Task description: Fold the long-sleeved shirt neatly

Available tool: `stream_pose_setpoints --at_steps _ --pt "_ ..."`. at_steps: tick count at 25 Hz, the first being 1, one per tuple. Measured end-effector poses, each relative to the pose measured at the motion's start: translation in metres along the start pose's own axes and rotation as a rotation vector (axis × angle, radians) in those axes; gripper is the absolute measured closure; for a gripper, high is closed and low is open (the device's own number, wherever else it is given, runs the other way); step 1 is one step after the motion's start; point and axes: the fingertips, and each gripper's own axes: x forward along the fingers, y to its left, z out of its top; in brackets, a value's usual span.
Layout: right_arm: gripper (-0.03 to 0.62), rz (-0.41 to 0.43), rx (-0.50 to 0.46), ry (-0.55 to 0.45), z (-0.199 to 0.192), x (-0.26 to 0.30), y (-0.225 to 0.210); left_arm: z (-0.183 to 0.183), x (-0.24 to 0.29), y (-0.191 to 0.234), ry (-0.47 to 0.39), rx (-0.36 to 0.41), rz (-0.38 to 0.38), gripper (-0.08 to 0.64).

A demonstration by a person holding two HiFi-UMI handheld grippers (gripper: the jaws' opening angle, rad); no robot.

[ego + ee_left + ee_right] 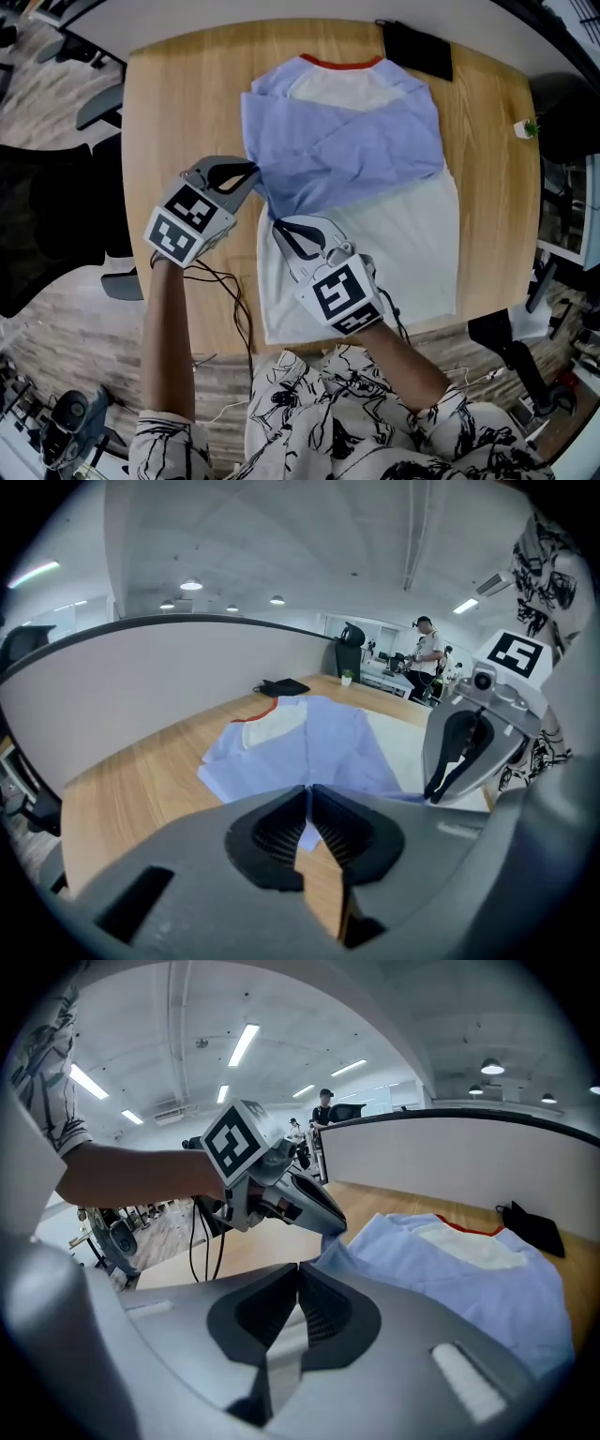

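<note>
The long-sleeved shirt [375, 234], white-bodied with a red collar, lies flat on the round-cornered wooden desk [169, 112]. Its soft pale-blue sleeve [347, 155] is folded across the chest. The left gripper [254, 171] and the right gripper [275, 223] each have their fingers shut on the sleeve's edge. A black pouch [417, 49] lies beyond the collar.

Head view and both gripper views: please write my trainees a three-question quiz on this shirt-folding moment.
1. True or false: the white long-sleeved shirt with light blue sleeves lies on the floor.
2. Which jaws are shut on its fabric? A: left hand-held gripper only. B: right hand-held gripper only. C: both.
3. Fill in: the flat black item lies beyond the shirt's ____ collar.
Key: 1 false, it lies on the wooden table; 2 C; 3 red.
</note>
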Motion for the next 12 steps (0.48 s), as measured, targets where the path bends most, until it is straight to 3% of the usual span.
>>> stream_pose_setpoints --at_steps 1,3,5,12 --pt "0.575 0.001 0.0 0.004 -0.003 0.002 0.001 -0.002 0.001 -0.001 -0.006 -0.005 -0.009 0.519" --pt "0.554 0.013 -0.004 0.016 -0.008 0.006 0.005 -0.005 0.0 -0.004 -0.012 -0.009 -0.034 0.402" --pt "0.46 0.035 -0.004 0.032 -0.012 0.007 0.011 -0.006 -0.005 -0.005 -0.016 -0.001 -0.044 0.343" --pt "0.443 0.03 0.006 0.053 -0.016 0.004 0.02 -0.004 -0.024 0.0 -0.049 -0.003 -0.011 0.337"
